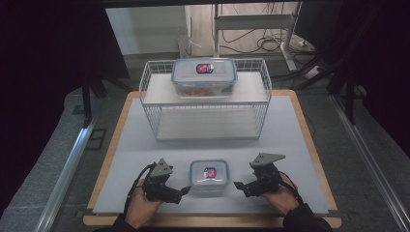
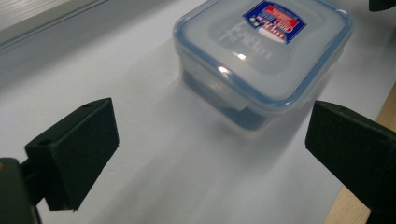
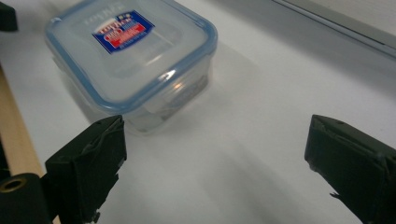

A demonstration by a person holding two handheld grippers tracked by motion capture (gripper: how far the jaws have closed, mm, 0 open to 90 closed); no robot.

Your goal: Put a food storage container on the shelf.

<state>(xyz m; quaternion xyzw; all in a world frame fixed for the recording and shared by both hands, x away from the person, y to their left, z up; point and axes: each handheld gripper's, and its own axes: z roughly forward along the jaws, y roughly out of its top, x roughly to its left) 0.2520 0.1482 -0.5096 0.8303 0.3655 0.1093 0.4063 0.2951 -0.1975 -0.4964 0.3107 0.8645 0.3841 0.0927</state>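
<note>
So we've got a small lidded box (image 1: 208, 175) sitting on the white mat (image 1: 290, 130), near its front edge, and that box is what everything lines up around. The left tongs (image 1: 185, 189) sit just left of the box, the right tongs (image 1: 238, 184) just right of it, both pointing inward at its sides. Neither one touches it. Both sets of jaws are spread wide with nothing between them; in the left gripper view the box (image 2: 264, 56) is ahead of the jaws and off to one side, and in the right gripper view it's the same story, the box (image 3: 133, 58) just past the near jaw.

Our guess on why they're held like this: it looks like a two-sided approach, one tong for each side of the box, maybe to lift it or work the lid clips. Sitting flat with the lid snapped on, the box gives both sides an easy way in.

Behind the box, farther back on the mat, there's a white wire rack (image 1: 205, 100) with a bigger lidded box (image 1: 204, 76) on its upper shelf. The lower shelf looks bare. Nothing lies between the small box and the rack, so the only real obstacle there would be the rack's front rim and wire walls.
</note>
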